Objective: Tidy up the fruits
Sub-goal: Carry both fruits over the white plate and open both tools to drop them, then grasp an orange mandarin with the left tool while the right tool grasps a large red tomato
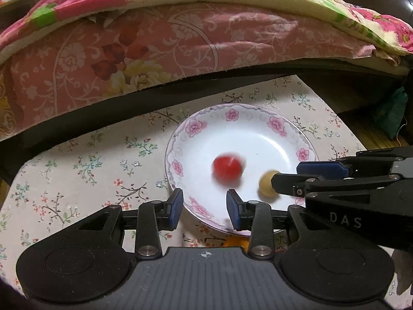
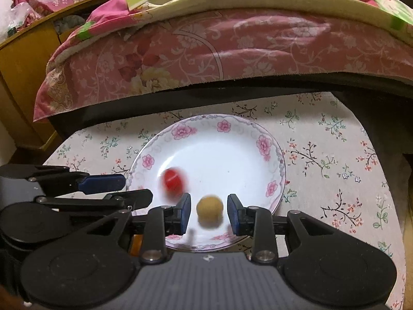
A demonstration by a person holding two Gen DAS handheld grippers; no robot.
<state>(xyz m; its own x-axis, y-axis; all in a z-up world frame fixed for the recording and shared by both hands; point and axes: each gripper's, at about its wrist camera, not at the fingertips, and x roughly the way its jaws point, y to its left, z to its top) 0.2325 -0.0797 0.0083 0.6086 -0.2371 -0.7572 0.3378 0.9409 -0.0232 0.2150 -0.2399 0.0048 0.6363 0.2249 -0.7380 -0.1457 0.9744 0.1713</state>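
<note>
Both fruits are seen blurred over the floral plate (image 2: 277, 155): red fruit (image 2: 174, 180) beyond released left gripper (image 1: 204, 205); yellow fruit (image 2: 209, 208) between released right gripper (image 2: 209, 213) pads, untouched.

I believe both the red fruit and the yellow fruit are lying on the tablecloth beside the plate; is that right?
Not quite: the red fruit and the yellow fruit are over the plate, not on the tablecloth beside it. The right wrist view shows both, blurred, against the plate's white inside.
</note>
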